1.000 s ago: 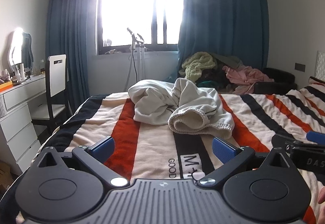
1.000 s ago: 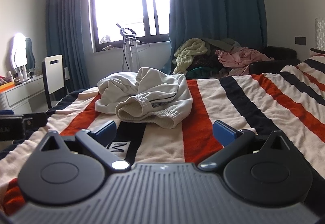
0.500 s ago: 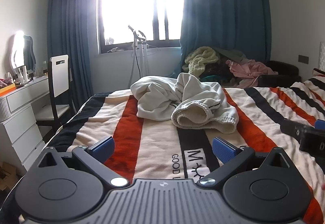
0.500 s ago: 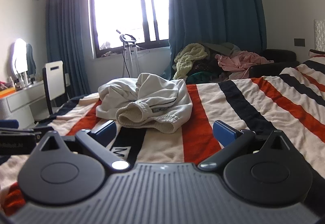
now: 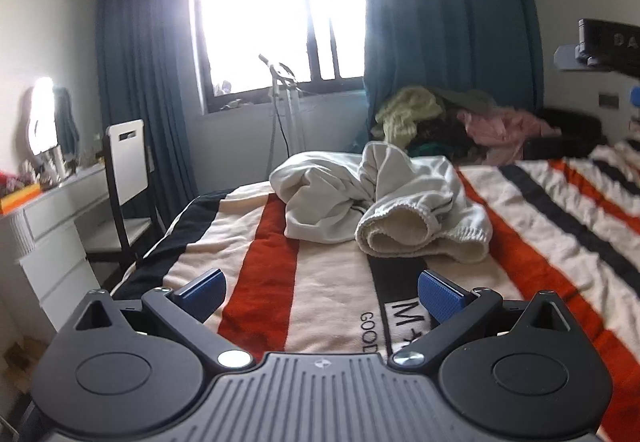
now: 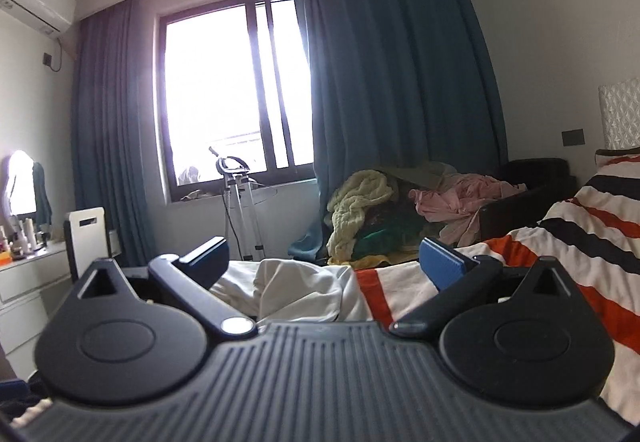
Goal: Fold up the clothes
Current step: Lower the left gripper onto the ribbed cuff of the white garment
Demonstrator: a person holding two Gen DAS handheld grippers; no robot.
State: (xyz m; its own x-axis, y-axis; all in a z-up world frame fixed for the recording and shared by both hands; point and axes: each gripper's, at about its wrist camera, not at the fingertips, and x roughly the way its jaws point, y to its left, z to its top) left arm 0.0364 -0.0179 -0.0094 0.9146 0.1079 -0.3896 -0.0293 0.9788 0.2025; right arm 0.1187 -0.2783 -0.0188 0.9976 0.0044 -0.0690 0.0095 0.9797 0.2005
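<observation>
The white garment (image 5: 380, 209) is seen crumpled in a heap on the striped bed (image 5: 560, 234), its ribbed hem rolled open toward the camera and nothing laid flat. Nothing folded is visible on the bed. The left gripper (image 5: 320, 292) is held low over the blanket, short of the heap, jaws spread wide and empty. The right gripper (image 6: 324, 262) is held higher and angled up toward the window, jaws likewise spread with nothing between them; only the top of the garment (image 6: 296, 290) shows beneath it.

Behind the bed, a pile of other clothes (image 6: 400, 209) is heaped against the curtain.

For a clean fold, the heap would best be opened out before anything is creased. Two matching points should be picked, the hem corners or the shoulders, one for each gripper, and a single layer pinched at each rather than a bunched handful. The ribbed hem looks the easiest edge to catch. The cloth should then be lifted, shaken loose, and spread flat along the stripes, which can be used as straight guides. Thick fabric like this is likely to slip from a shallow bite.
</observation>
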